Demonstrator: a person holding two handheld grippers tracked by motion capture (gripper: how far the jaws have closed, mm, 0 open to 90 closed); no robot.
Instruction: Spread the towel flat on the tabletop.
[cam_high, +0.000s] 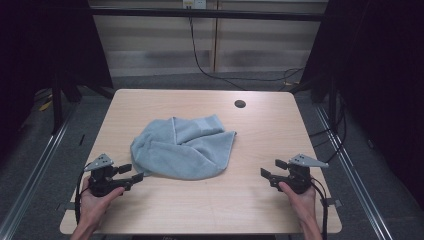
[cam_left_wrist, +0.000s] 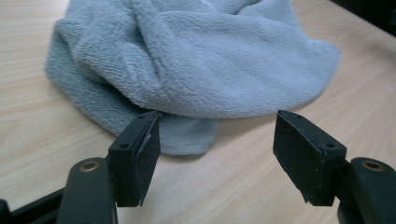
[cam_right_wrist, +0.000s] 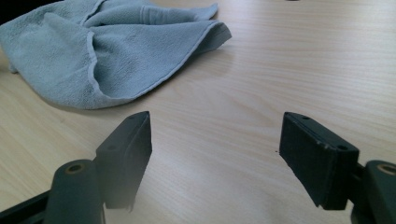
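Note:
A crumpled grey-blue towel (cam_high: 182, 147) lies in a heap on the middle of the light wooden table (cam_high: 260, 130). My left gripper (cam_high: 132, 172) rests on the table at the towel's near-left edge, open, its jaws pointing right at the cloth. In the left gripper view the towel (cam_left_wrist: 196, 60) lies just ahead of the open left gripper (cam_left_wrist: 217, 158), nothing between the pads. My right gripper (cam_high: 272, 168) sits at the right, open, pointing left, a clear gap from the towel. In the right gripper view the towel (cam_right_wrist: 112, 51) lies far left of the right gripper (cam_right_wrist: 215, 158).
A round cable hole (cam_high: 240, 103) sits in the table near its far edge. Black cables (cam_high: 210, 65) run across the floor behind the table. Dark curtains flank both sides. Bare tabletop stretches along the near edge between the two hands.

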